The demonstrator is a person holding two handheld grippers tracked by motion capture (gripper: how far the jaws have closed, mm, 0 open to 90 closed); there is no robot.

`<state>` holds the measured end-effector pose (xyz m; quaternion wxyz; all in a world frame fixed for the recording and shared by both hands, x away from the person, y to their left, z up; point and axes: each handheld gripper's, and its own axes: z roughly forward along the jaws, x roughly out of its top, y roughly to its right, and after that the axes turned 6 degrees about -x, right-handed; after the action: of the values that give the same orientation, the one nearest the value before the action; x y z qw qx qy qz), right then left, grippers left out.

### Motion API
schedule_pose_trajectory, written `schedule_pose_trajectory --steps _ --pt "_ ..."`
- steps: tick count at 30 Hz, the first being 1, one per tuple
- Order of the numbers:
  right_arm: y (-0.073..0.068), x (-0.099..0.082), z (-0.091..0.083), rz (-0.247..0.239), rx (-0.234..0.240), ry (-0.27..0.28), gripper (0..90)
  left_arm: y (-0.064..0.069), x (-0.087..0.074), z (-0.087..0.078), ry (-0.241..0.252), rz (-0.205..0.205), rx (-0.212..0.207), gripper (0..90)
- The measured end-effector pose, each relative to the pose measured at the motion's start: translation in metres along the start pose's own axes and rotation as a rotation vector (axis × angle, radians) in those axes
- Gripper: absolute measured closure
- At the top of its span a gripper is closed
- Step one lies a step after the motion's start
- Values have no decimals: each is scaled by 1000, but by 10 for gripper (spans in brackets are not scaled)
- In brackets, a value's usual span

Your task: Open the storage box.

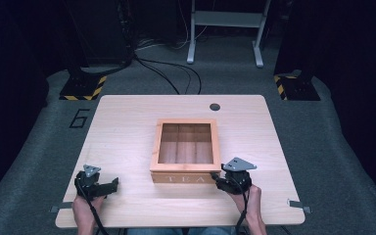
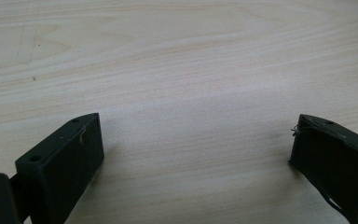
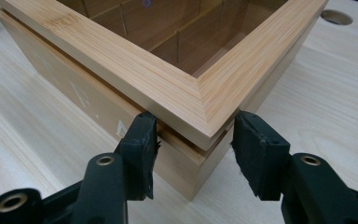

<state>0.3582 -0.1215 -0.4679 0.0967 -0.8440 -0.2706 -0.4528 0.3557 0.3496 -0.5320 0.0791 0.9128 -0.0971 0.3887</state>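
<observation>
Clamping the smooth bamboo box's [image 3: 121, 65] mitred corner, right tongs [image 3: 193, 154] grip; left tongs [image 2: 196, 154] gape wide.

The tea box [image 1: 185, 147] is honey-coloured bamboo with fine straight grain, its dividers inside a darker reddish brown, and pale lettering runs along its near face. It sits on a pale, blond wood-grain table [image 1: 127, 122] with a dark round hole [image 1: 215, 106] near the far edge. Both the left gripper [image 1: 108, 185] and the right gripper [image 1: 217, 177] are matte black, each topped with a grey plate. Yellow-and-black hazard stripes mark the stand bases [image 1: 82, 88] on the grey carpet [image 1: 39, 147].
</observation>
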Motion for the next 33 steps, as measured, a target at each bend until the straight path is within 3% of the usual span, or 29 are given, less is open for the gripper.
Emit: schedule_pose_trajectory --steps 7,11,16,26,33 --pt "1 4 -2 -15 -13 29 505 0 0 0 2 0 0 23" --pt "-3 7 -1 -31 -56 34 502 0 0 0 2 0 0 23" --pt "-2 11 0 -40 -75 55 453 0 0 0 0 0 0 23" --pt "-1 24 -1 -110 -110 89 389 0 0 0 1 0 0 23" --pt "1 32 3 -89 -119 102 364 0 0 0 0 0 0 23"
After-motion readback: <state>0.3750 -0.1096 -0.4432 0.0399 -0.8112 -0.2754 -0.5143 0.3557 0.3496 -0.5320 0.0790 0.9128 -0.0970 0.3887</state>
